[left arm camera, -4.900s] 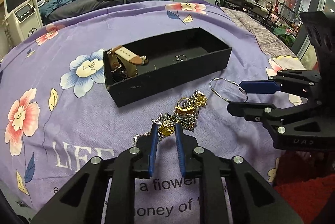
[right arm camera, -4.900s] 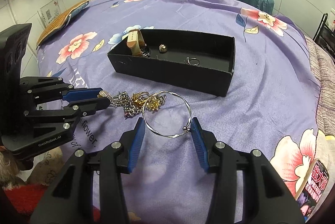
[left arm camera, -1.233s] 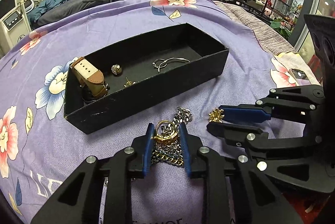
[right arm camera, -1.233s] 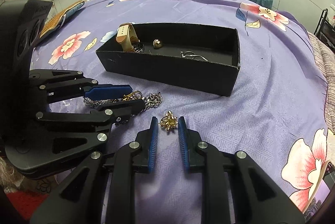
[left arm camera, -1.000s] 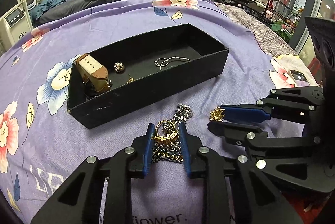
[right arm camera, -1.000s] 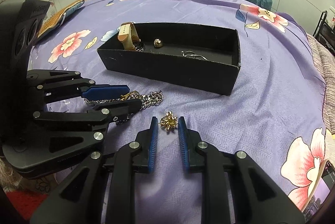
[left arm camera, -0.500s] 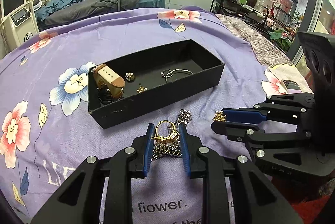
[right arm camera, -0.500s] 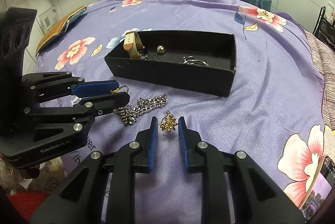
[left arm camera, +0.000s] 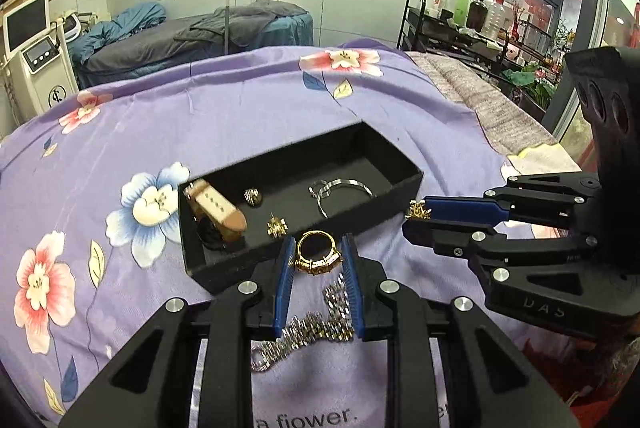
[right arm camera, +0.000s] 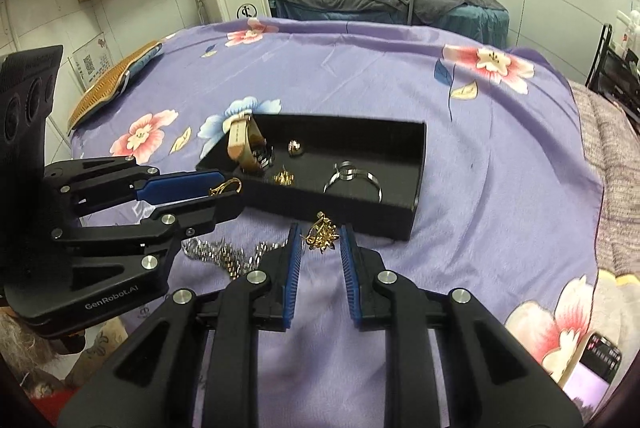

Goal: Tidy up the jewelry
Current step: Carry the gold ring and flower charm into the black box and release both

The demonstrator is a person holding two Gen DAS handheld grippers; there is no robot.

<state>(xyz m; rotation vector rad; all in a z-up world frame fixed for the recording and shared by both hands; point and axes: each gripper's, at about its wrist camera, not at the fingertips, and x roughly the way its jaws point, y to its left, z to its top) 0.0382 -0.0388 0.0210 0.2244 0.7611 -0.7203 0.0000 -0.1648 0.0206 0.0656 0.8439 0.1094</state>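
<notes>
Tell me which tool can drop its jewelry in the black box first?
Probably the left tool: its gold ring hangs right at the black box front wall. The right tool holds a gold flower charm a bit short of it.

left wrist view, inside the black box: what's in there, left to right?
Watch with tan strap → small round gold piece → gold flower-shaped piece → silver bangle.

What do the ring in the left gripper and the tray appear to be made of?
Gold ring: apparently polished yellow metal; bright glints, though plating cannot be ruled out. Black rectangular tray: likely matte card or felt-lined board; flat, non-reflective walls.
</notes>
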